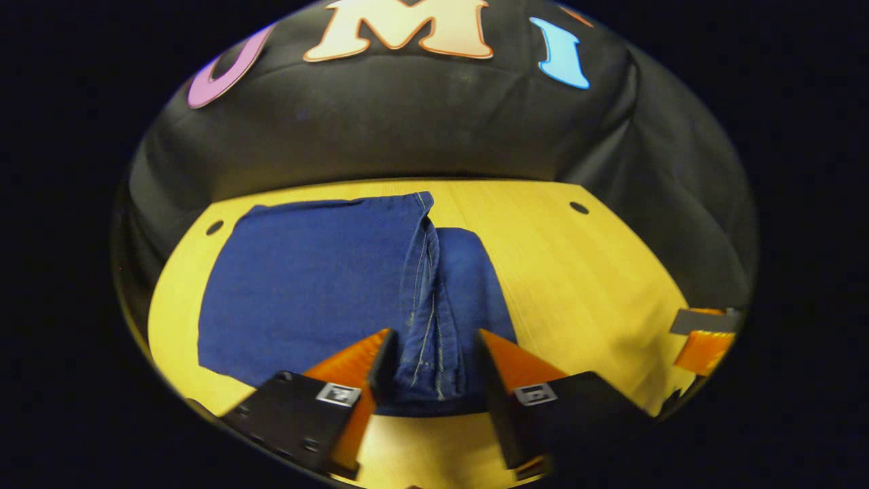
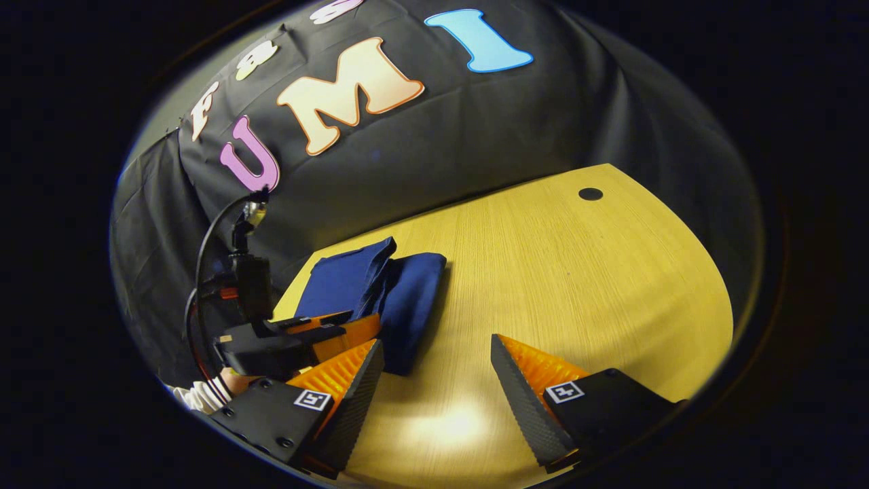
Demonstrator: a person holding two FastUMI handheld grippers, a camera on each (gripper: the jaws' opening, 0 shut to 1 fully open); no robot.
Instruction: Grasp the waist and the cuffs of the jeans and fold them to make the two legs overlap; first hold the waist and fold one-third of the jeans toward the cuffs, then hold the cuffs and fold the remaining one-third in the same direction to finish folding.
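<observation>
Where the left gripper view looks down its own fingers, the jeans (image 1: 305, 292) lie flat on the table (image 1: 584, 272) as a compact folded stack, with a stitched, thicker band of denim running toward the camera. The left hand-held gripper (image 1: 431, 370) stands spread, its fingers on either side of that band's near end; whether they touch it I cannot tell, and they do not look closed on it. Denim like this should be soft but weighty, limp under lift, not slippery; the seamed edge is the firmest place to pinch, taking all layers at once.

In the right gripper view, the right hand-held gripper (image 2: 434, 370) hangs released over bare table, the jeans just beyond its one finger, near the other hand-held gripper. No containers are present.
</observation>
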